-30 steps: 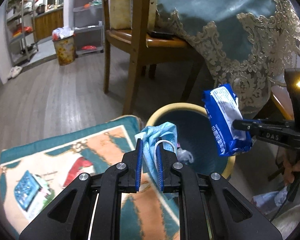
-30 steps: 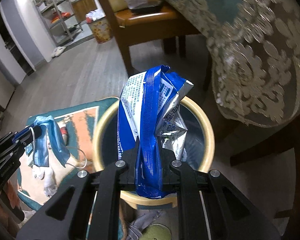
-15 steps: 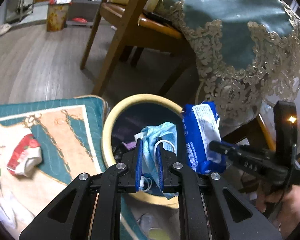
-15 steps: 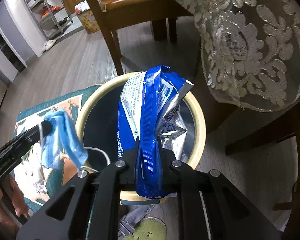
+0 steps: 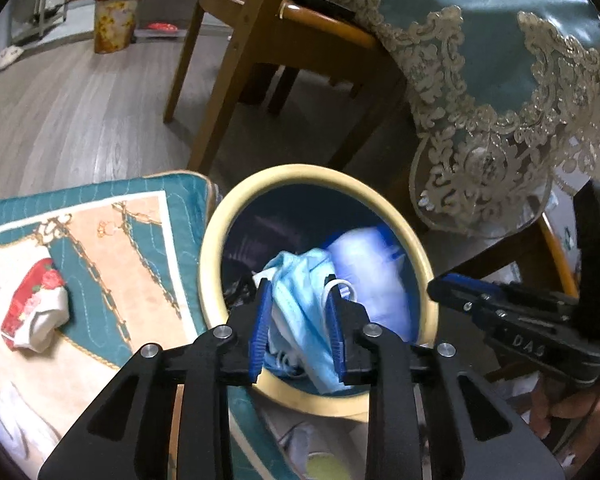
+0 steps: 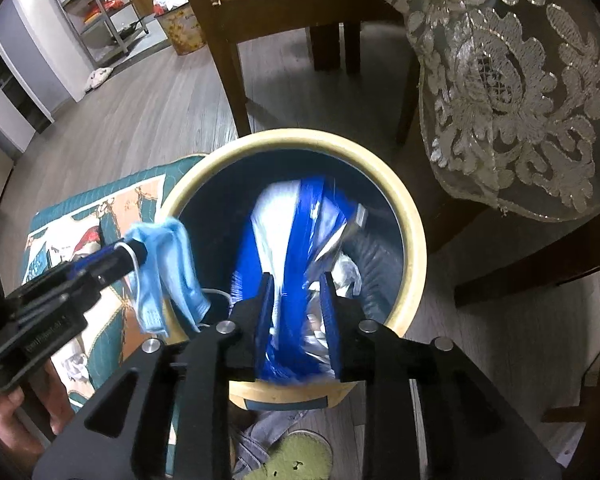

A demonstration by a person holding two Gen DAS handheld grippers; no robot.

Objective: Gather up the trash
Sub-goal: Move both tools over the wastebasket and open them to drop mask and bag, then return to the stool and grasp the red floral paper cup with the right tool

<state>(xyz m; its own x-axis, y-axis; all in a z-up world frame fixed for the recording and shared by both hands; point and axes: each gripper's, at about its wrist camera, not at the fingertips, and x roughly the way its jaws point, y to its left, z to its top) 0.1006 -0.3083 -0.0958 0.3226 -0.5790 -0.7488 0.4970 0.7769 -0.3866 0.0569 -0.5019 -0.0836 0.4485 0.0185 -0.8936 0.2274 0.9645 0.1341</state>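
Note:
A round bin with a cream rim (image 5: pixel 220 216) (image 6: pixel 414 232) stands on the floor by the table. My left gripper (image 5: pixel 298 322) has its jaws parted over the bin's near edge, with a light blue face mask (image 5: pixel 300 292) hanging between them; the right wrist view shows the mask (image 6: pixel 168 248) draped off its tip. My right gripper (image 6: pixel 298 308) is open above the bin. The blue and white snack wrapper (image 6: pixel 296 236) is blurred and dropping from between its fingers into the bin; it also shows in the left wrist view (image 5: pixel 376 272).
A teal and orange rug (image 5: pixel 112 248) lies left of the bin with a red and white wrapper (image 5: pixel 34 308) on it. A wooden chair (image 5: pixel 260 40) and a table with a lace-edged cloth (image 5: pixel 500 100) stand behind. A second bin (image 5: pixel 114 20) stands far back.
Both grippers have opened over the bin. The blue wrapper has left my right gripper and is falling in. The mask has loosened in my left gripper.

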